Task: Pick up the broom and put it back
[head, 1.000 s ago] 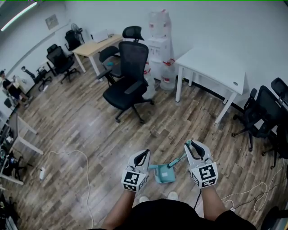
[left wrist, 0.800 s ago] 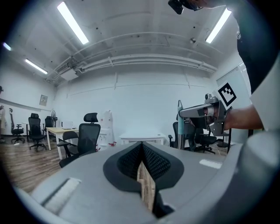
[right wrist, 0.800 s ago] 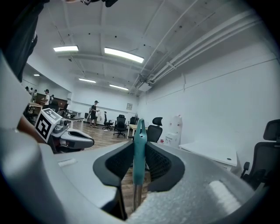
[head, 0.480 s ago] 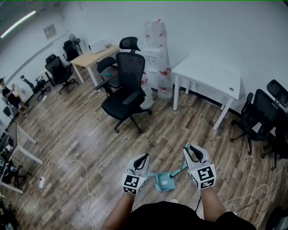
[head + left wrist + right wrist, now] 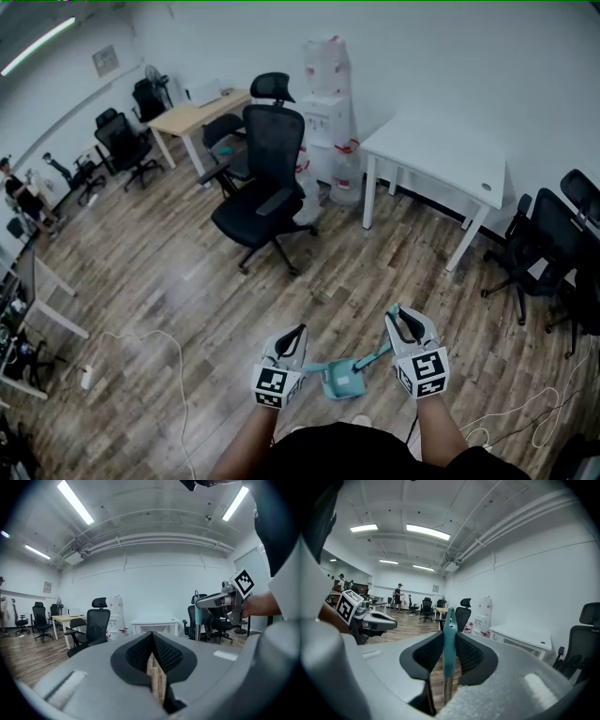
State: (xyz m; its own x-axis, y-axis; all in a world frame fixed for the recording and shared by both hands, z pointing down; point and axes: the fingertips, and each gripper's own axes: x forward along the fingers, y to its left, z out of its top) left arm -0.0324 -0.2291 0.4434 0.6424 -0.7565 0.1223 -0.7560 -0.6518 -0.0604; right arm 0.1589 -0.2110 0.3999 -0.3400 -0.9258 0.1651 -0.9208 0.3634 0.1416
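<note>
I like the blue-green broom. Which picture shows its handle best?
The right gripper view: the handle stands big and close, pinched between the right gripper's jaws. The head view shows it small, a thin slanted stick. The left gripper view shows it far off, from the side.

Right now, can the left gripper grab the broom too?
Probably yes. The broom hangs from the right gripper, close beside the left gripper, with nothing between them. But the left jaws are shut, so they would need to open first.
</note>
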